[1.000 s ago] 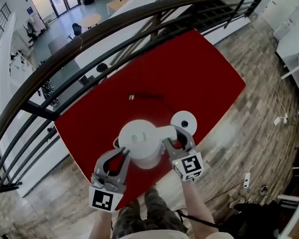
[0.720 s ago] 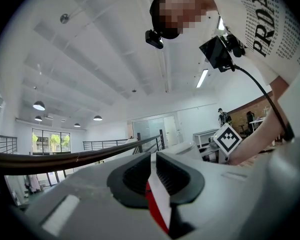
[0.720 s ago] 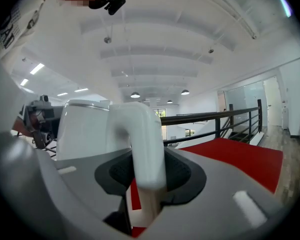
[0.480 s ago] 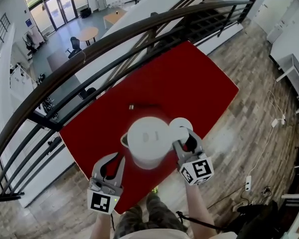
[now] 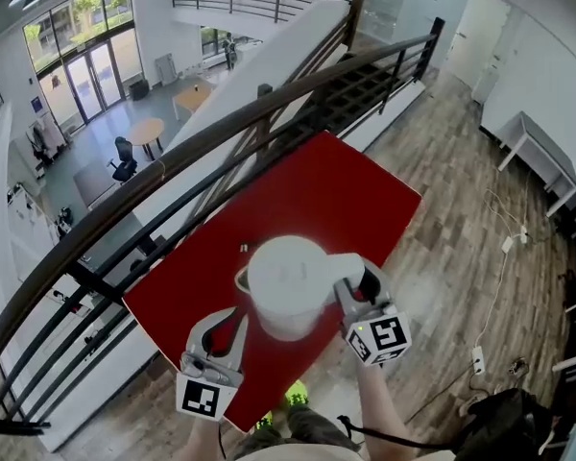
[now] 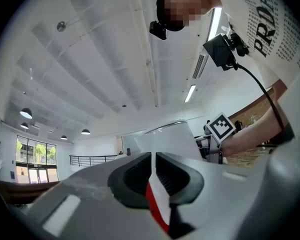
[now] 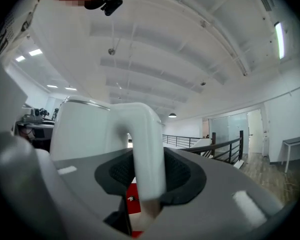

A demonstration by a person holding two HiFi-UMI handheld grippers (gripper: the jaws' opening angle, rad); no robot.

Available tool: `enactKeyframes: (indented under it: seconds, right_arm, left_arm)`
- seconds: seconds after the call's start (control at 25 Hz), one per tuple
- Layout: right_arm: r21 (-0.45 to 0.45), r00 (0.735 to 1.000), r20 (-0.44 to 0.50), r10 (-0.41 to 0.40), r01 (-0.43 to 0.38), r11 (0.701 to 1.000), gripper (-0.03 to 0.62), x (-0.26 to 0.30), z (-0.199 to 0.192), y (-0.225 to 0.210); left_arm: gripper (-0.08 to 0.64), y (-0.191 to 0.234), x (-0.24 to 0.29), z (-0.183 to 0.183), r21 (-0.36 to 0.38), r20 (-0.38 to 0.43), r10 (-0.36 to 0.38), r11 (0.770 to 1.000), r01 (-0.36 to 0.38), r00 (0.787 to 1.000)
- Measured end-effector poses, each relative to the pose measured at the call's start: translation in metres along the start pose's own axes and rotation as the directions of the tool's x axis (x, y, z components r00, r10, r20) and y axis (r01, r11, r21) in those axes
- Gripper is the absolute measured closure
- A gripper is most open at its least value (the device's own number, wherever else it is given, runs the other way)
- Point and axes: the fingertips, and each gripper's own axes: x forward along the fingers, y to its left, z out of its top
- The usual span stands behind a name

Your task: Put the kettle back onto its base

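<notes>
Right gripper (image 7: 147, 176): clamped on kettle (image 5: 286, 281) handle (image 7: 142, 134). Left gripper (image 6: 153, 169): jaws together, empty, kettle just ahead. Advice: keep kettle upright, lower squarely onto base.

Grey, black-padded left tool (image 5: 230, 315) and right tool (image 5: 358, 284)

Red table (image 5: 336, 200) by dark railing (image 5: 168, 166), wood floor (image 5: 461, 190), bright atrium w/ windows (image 5: 77, 65).
</notes>
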Motion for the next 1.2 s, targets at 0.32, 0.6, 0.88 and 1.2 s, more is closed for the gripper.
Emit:
enactKeyframes:
  seconds: [0.32,0.6,0.88,1.2]
  right_arm:
    - [-0.051,0.994,0.044,-0.1,0.103,0.993,0.454,-0.047,0.043,0.019]
    - [-0.058,0.99,0.038,-0.132,0.134,0.989,0.456,-0.064,0.047,0.017]
    - [-0.035,0.99,0.066,-0.128,0.131,0.991,0.456,-0.066,0.058,-0.015]
    - [-0.022,0.994,0.085,-0.066,0.068,0.997,0.456,-0.066,0.061,-0.055]
  left_arm:
    - [0.545,-0.024,-0.032,0.026,0.034,0.05,-0.09,0.995,0.089,0.995]
    - [0.545,-0.04,-0.028,0.045,0.025,0.093,-0.106,0.994,0.104,0.99]
    - [0.545,-0.057,-0.01,0.059,0.084,0.094,-0.088,0.993,0.081,0.992]
    - [0.545,-0.089,0.02,0.067,0.08,0.076,-0.021,0.997,0.015,0.997]
